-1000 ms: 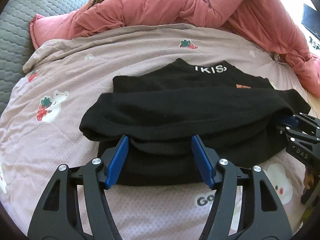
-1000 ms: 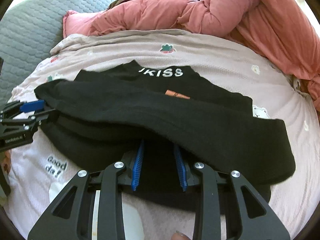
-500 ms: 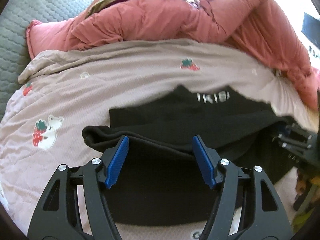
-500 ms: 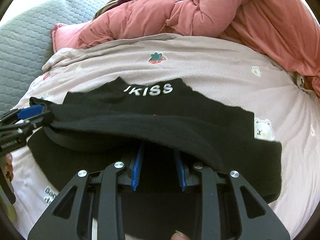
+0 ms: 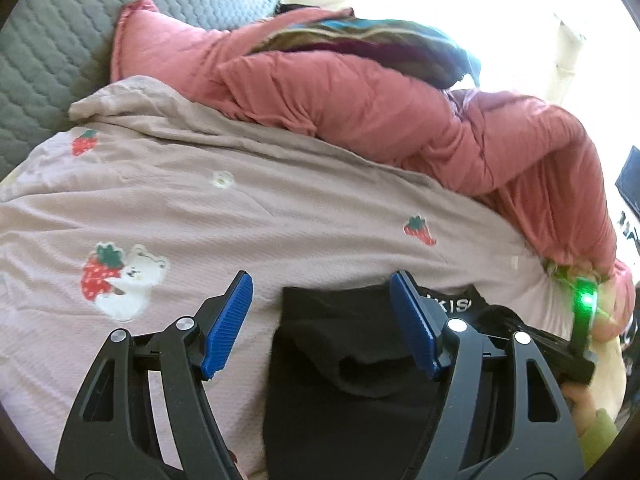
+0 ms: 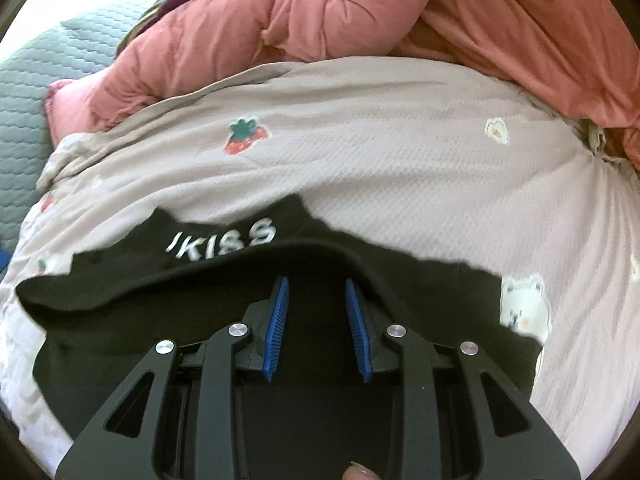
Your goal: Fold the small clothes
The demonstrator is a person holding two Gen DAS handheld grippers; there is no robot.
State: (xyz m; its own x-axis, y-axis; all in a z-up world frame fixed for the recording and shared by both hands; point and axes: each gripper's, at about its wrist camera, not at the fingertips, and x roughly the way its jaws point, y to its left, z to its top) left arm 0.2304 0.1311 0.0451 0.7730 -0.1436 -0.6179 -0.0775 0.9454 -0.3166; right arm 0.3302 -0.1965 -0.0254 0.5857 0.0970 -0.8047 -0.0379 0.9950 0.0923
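Looking at surroundings: a bunched pink quilt [image 5: 360,92] is heaped along the far side of the bed, with a striped, multicoloured cloth [image 5: 360,40] lying on top of it and a grey quilted cover [image 5: 48,40] off to the left.
Bed cover: a pale pink sheet [image 6: 400,152] printed with strawberries and little white bears carries everything here.
In the way: the quilt crowds the far edge of the sheet, well apart from the garment; nothing lies between the grippers and the garment.
Garment: the black garment [image 6: 120,292] lies on the sheet at the near side, with one black layer lapped over another and its top edge peaking up.
Writing: white letters reading "KISS" show on the garment's upper edge; a stroke before the K is cut off, so the full word cannot be told.
Left gripper: the left gripper [image 5: 320,320] hangs above the garment's left edge, its jaws opening wide, blue pads clear of the cloth and gripping nothing.
Right gripper: the right gripper [image 6: 318,324] has its jaws narrowed, tips tucked under a black fold; whether the pads pinch the cloth cannot be told.
Other: a green light [image 5: 585,300] glows at the right edge of the left view.
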